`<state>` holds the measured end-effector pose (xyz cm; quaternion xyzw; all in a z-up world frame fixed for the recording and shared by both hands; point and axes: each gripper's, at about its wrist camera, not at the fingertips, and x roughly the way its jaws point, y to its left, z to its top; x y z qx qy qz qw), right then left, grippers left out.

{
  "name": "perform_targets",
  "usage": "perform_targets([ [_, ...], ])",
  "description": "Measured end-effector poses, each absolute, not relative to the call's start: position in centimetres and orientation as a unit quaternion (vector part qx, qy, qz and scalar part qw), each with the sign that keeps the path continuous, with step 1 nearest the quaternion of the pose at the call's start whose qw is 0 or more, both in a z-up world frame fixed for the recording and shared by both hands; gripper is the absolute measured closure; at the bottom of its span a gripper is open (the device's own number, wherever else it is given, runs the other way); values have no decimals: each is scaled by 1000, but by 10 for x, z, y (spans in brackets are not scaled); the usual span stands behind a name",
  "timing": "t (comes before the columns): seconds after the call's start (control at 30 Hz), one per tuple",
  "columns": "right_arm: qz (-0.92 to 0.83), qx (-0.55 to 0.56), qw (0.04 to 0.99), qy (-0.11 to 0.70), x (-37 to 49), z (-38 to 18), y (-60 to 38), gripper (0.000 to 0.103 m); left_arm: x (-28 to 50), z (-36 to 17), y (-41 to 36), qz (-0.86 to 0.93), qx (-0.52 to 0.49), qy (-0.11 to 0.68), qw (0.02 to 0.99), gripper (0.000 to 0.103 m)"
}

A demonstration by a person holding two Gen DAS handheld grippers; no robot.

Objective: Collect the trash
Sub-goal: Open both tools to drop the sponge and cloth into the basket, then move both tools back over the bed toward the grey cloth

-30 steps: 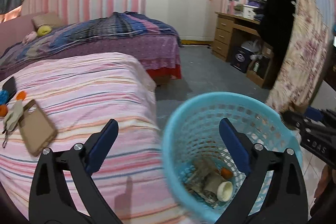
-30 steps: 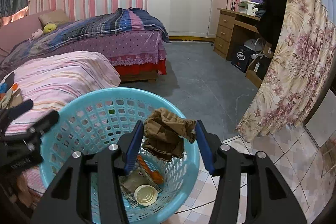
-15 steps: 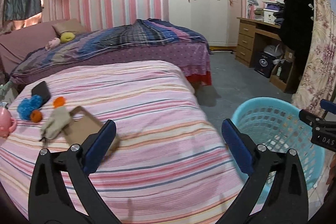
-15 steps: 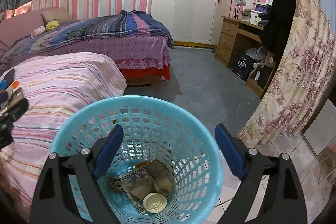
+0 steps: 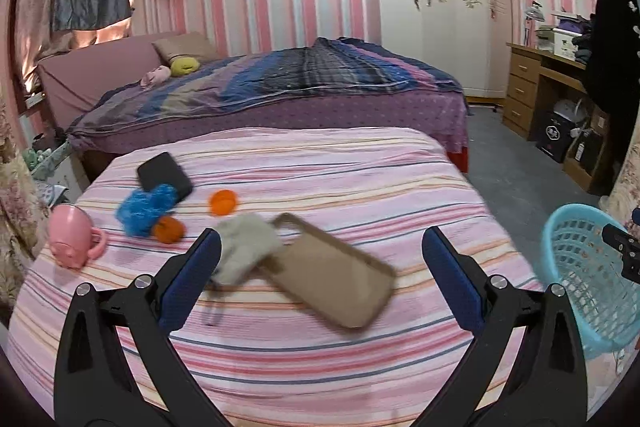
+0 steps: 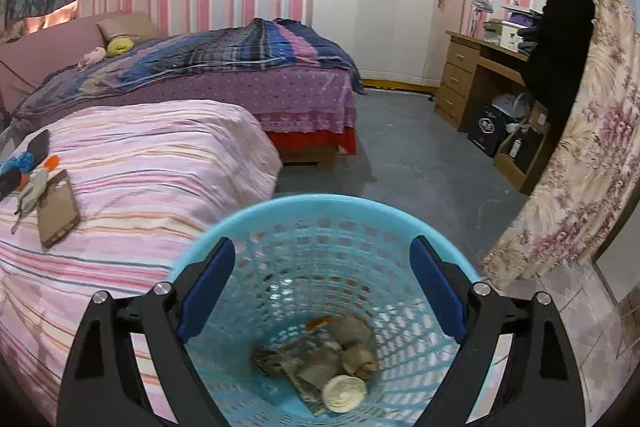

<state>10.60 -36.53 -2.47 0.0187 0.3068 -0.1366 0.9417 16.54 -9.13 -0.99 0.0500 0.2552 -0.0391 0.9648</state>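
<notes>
**Collected so far.** Blue mesh basket (image 6: 320, 267), directly under and between the fingers of the right gripper (image 6: 322, 291). On its bottom: crumpled brown and grey scraps (image 6: 320, 359), a round cream lid (image 6: 344, 389), an orange sliver (image 6: 318, 323). The right gripper's jaws have just been opening; they stand wide, nothing between them, none of the basket's contents touched.

**Left gripper** (image 5: 320, 275). Jaws spread wide, empty, above the near edge of the pink striped bed (image 5: 360, 179).

**Still on the bed, ahead of the left gripper.**
- Flat tan case or tray (image 5: 332, 279), just beyond the fingertips, roughly centred between them.
- Pale crumpled cloth or glove (image 5: 244, 251), touching the case, close to the left finger.
- Orange cap (image 5: 223, 201) and orange ball (image 5: 169, 229), further ahead and left.
- Blue fluffy item (image 5: 146, 205), partly overlapping a black phone-like slab (image 5: 162, 173).
- Pink pig-shaped mug (image 5: 72, 235), far left.

**Progress, as judged.** Part done: several pieces binned, several on the bed remaining. Which of them count as trash cannot be told; the cloth and case look the nearest candidates.
</notes>
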Motion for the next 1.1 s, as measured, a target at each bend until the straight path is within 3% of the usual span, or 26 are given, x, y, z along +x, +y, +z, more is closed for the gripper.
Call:
perform_targets([
  [0.6,-13,-35,947,319,144,-30,-225,16,195,-23,80,59,13,295,953,6],
  [1.1,74,-76,933,344,225,-40,-70,16,216,-29,146,103,-3,313,944,6],
])
